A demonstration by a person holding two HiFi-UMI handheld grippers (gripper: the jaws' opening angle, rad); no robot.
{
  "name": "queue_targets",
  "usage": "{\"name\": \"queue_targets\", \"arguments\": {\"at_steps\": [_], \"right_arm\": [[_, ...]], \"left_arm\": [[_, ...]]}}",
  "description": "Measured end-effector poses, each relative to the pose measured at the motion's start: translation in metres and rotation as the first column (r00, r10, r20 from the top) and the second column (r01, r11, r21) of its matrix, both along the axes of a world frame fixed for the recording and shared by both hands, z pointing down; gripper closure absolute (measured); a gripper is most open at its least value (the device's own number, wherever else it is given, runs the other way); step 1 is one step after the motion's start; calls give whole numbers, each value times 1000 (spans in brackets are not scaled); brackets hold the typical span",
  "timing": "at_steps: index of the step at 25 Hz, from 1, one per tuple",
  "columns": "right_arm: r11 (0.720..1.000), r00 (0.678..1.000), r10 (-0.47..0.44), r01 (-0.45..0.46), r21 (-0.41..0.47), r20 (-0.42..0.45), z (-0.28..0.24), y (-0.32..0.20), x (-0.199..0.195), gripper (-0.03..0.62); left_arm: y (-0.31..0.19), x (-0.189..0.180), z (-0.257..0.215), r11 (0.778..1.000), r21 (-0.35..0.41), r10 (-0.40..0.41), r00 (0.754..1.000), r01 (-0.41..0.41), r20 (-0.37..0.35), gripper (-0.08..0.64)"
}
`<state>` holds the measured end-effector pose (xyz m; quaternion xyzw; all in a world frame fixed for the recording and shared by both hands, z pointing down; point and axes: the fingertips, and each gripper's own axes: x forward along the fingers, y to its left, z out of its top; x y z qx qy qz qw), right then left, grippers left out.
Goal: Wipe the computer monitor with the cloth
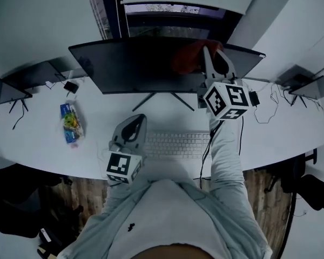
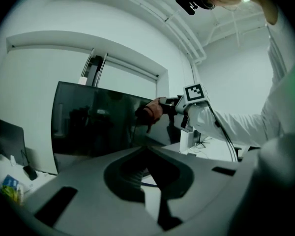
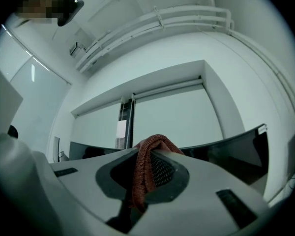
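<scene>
Head view: a white desk [image 1: 32, 136] carries a dark monitor [image 1: 146, 69] at the middle of its back edge. A white keyboard [image 1: 178, 143] lies in front of the monitor's stand, near the front edge. A coloured snack packet [image 1: 71, 123] lies toward the left end.

The right gripper [image 1: 209, 52] is raised to the monitor's upper right corner. Its jaws are clamped on a red cloth [image 1: 188, 57], which lies against the top of the screen near that corner. In the right gripper view the cloth [image 3: 146, 166] is folded over between the jaw tips and hangs down behind them, with the monitor's top edge [image 3: 226, 154] just beyond.

The left gripper [image 1: 136, 121] is held low over the desk's front edge, beside the keyboard's left end and apart from the monitor. In the left gripper view its jaws meet at the tips with nothing between them, and they point toward the screen [image 2: 98, 122].
</scene>
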<state>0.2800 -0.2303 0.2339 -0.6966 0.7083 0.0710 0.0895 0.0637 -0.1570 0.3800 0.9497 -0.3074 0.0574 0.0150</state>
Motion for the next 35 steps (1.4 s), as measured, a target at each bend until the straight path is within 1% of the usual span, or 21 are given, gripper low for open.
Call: {"name": "queue_targets", "arguments": {"at_steps": [4,7,16,25,28,35], "right_arm": [[997,997,74,-74,-5,15,-1,22,55,554],[991,991,131,-131,-9,16,0,36,88,554],[966,966,258,-258,-20,8,0,65,155,554],[942,942,336,-336,-17,0,-1,82,195,554],[937,937,350,-350,-18,-14,0,85,200,554],[926,926,376,-376,-24,-13,14,88,206,554]], "left_arm": [[5,22,1,999,-3,42,999,-42,-2,540],[7,33,3,998,-5,61,998,-61,-1,540],[3,43,0,998,1,65,998,-65,4,540],[-1,42,0,999,6,51,999,-51,9,540],[-2,44,0,999,7,52,999,-52,9,540],[0,46,2,998,5,59,998,-59,16,540]]}}
